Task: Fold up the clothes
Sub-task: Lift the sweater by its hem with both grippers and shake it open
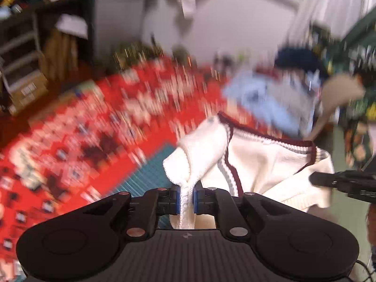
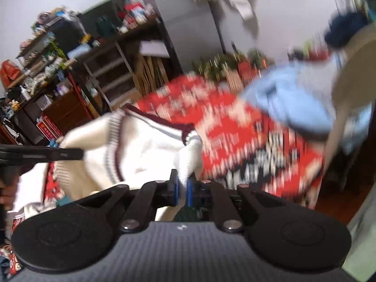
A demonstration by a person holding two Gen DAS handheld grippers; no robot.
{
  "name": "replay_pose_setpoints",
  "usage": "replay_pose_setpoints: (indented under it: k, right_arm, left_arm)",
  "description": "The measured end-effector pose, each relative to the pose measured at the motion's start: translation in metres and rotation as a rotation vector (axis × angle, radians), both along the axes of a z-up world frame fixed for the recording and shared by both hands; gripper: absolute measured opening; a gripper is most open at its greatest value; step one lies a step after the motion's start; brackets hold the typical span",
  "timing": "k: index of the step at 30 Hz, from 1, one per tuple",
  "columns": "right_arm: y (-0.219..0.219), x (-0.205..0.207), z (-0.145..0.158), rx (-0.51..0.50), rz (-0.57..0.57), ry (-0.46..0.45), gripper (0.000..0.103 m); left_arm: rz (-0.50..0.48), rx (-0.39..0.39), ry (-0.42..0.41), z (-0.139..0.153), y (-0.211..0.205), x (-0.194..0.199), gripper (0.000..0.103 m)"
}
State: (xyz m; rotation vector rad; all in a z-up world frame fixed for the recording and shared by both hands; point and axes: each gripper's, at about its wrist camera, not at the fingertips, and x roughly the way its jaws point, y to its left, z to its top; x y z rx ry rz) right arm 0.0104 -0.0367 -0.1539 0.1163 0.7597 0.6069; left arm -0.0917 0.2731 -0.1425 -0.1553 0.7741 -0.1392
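Fingers of the left gripper (image 1: 186, 198) and right gripper (image 2: 182, 189) are clamped on the sweater (image 1: 263, 162); recommend equal height, fabric taut.

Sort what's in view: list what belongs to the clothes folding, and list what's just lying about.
In the job:
- cream knit sweater with maroon trim
- left hand-held gripper, shut on it
- right hand-held gripper, shut on it
- light blue garment, probably next

Lying about:
- red patterned cloth
- cluttered shelves
- tan chair back
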Motion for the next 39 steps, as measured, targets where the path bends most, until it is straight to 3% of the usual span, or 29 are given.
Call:
replay_pose_setpoints:
  k: [5, 12, 15, 22, 27, 33, 37, 39]
  right_arm:
    - [0.019, -0.009, 0.072, 0.022, 0.054, -0.166, 0.007]
    - [0.029, -0.035, 0.154, 0.141, 0.14, -0.255, 0.007]
    - [0.026, -0.049, 0.189, 0.191, 0.161, -0.296, 0.007]
    - [0.019, -0.095, 0.295, 0.253, 0.245, -0.486, 0.007]
    - [0.008, -0.117, 0.362, 0.311, 0.281, -0.532, 0.007]
    - [-0.003, -0.146, 0.409, 0.312, 0.294, -0.614, 0.007]
    - [0.007, -0.147, 0.407, 0.282, 0.289, -0.605, 0.007]
    - [0.022, -0.134, 0.388, 0.251, 0.286, -0.567, 0.007]
  left_arm:
    - [0.095, 0.011, -0.202, 0.081, 0.029, -0.054, 0.009]
    - [0.213, -0.029, -0.334, 0.147, 0.054, -0.139, 0.009]
    - [0.248, -0.047, -0.385, 0.172, 0.052, -0.173, 0.009]
    - [0.321, -0.045, -0.546, 0.245, 0.029, -0.249, 0.009]
    - [0.355, -0.043, -0.656, 0.284, 0.007, -0.294, 0.009]
    - [0.331, -0.12, -0.676, 0.285, 0.0, -0.31, 0.009]
    - [0.317, -0.171, -0.621, 0.263, 0.014, -0.297, 0.009]
    - [0.319, -0.197, -0.58, 0.245, 0.028, -0.282, 0.009]
